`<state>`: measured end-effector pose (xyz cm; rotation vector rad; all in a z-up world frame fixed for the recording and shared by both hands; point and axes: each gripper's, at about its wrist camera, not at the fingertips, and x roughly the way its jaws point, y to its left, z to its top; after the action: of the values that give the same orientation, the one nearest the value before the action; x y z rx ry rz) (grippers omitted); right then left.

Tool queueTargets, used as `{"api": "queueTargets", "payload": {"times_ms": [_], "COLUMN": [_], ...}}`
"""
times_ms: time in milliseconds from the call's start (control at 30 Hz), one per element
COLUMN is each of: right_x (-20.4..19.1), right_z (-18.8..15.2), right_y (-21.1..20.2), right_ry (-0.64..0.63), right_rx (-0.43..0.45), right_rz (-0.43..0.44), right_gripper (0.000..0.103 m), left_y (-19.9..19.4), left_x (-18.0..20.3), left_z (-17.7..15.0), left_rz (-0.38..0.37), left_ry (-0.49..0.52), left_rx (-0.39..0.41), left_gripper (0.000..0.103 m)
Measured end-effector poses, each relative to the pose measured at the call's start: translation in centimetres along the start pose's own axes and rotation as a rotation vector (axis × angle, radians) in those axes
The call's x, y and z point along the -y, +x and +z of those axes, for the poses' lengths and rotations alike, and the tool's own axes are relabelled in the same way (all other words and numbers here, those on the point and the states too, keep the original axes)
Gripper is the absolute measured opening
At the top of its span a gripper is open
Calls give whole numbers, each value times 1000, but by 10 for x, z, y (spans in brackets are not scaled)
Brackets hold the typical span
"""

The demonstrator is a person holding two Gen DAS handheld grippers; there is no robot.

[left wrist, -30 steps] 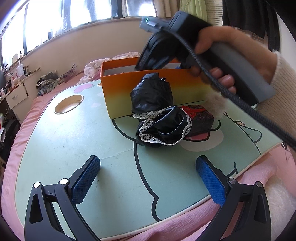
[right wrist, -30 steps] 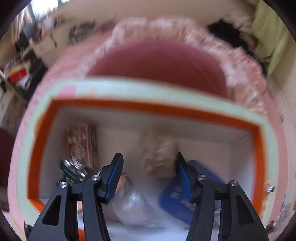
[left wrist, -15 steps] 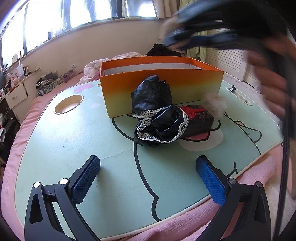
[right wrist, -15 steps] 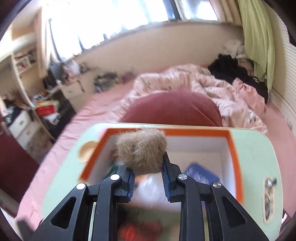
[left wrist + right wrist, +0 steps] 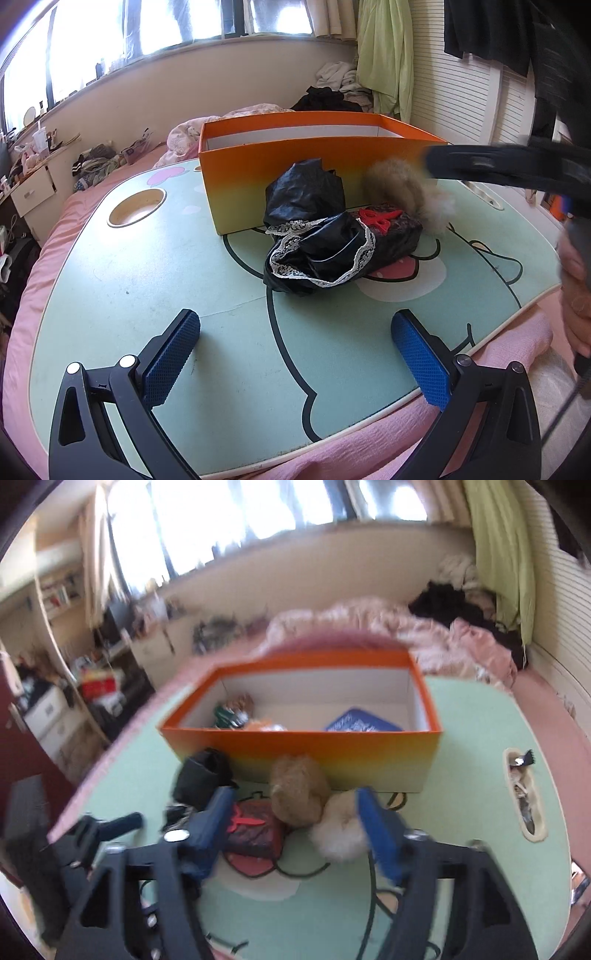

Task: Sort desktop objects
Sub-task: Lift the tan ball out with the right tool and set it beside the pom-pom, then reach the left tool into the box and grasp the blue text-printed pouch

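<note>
My right gripper (image 5: 293, 799) hangs over the green table (image 5: 147, 288), in front of the orange box (image 5: 332, 753). Its jaws are opening. A brown fluffy ball (image 5: 299, 794) sits between them, clear of both pads. A white fluffy ball (image 5: 340, 836) lies by its right finger. Under them are a dark pouch with a red clip (image 5: 384, 221) and black lace-trimmed cloth (image 5: 317, 254). The brown ball (image 5: 399, 192) also shows in the left wrist view, under a blurred finger (image 5: 480, 162). My left gripper (image 5: 295, 354) stands open over the table's near edge, holding nothing.
The box holds a blue packet (image 5: 362, 722) and a green item (image 5: 229, 714). The table has a round cup hole (image 5: 136, 212) at far left and a slot with small bits (image 5: 524, 794) at right. Pink bedding (image 5: 332, 454) surrounds it.
My right gripper came back from over the box to the table in front of it, carrying the brown ball. Its jaws, shut on the ball half a second ago, now stand wide. The left gripper kept still.
</note>
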<state>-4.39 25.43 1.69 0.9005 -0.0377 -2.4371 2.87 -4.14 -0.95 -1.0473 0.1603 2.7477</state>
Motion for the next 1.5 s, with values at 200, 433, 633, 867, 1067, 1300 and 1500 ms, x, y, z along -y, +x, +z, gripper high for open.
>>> {"api": "queueTargets", "payload": {"times_ms": [200, 433, 633, 867, 1067, 1300, 1500], "right_x": [12, 15, 17, 17, 19, 12, 13], "right_z": [-47, -56, -57, -57, -58, -53, -53], "right_y": [-2, 2, -3, -4, -8, 5, 4], "right_ry": [-41, -95, -92, -92, -91, -93, -92], "right_rx": [-119, -83, -81, -81, -80, -82, -82], "right_rz": [-71, -147, -146, -145, -144, -142, -143], "right_gripper": [84, 102, 103, 103, 103, 103, 103], "left_y": [-1, -8, -31, -84, -37, 81, 121], "left_x": [-1, 2, -1, -14, 25, 70, 88], "left_z": [0, -5, 0, 67, 154, 185, 179], "left_rz": [0, 4, 30, -131, -261, -210, -163], "left_ry": [0, 2, -11, -122, -67, -61, -36], "left_rx": [-1, 2, 61, 156, -19, -368, -515], "left_gripper": [103, 103, 99, 91, 69, 61, 63]}}
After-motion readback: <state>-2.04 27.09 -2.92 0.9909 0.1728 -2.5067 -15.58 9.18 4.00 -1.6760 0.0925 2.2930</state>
